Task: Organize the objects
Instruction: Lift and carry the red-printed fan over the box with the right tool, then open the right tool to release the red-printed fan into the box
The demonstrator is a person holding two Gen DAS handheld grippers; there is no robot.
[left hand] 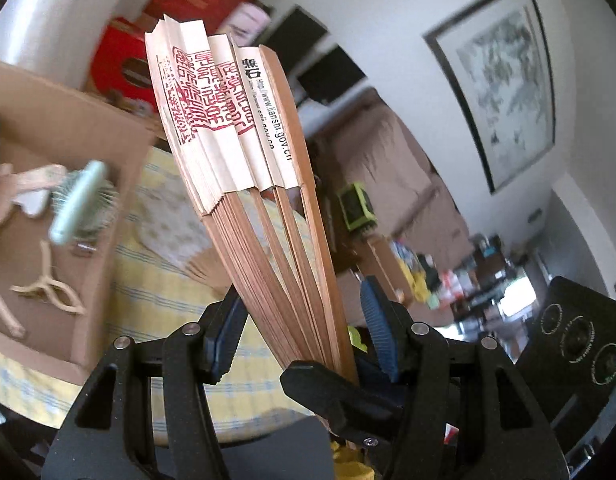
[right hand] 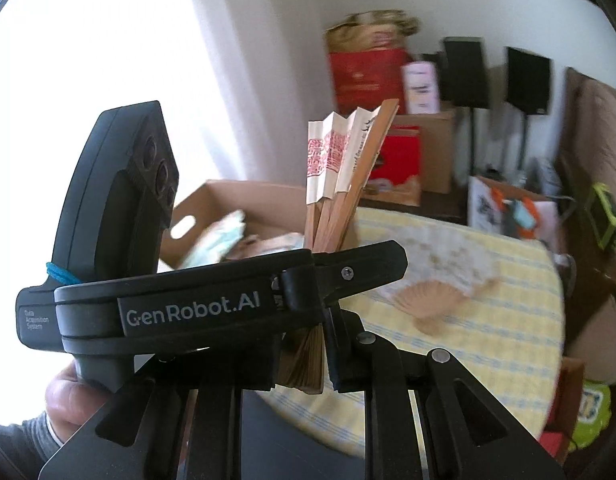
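A folding paper fan (left hand: pixel 244 152) with wooden ribs and red seal prints is nearly folded and stands upright in the air above the table. In the left wrist view its ribs run down between my left gripper's (left hand: pixel 300 332) blue pads, which stand apart around them. The right gripper's finger crosses the fan's base there. In the right wrist view my right gripper (right hand: pixel 304 364) is shut on the fan's (right hand: pixel 340 168) lower ribs, with the left gripper's body (right hand: pixel 188 304) lying across in front.
A cardboard box (left hand: pixel 60 168) with a brush and small items sits on the yellow checked tablecloth (right hand: pixel 468 264). An open fan (right hand: pixel 432 288) lies flat on the table. Red boxes, speakers and clutter stand behind.
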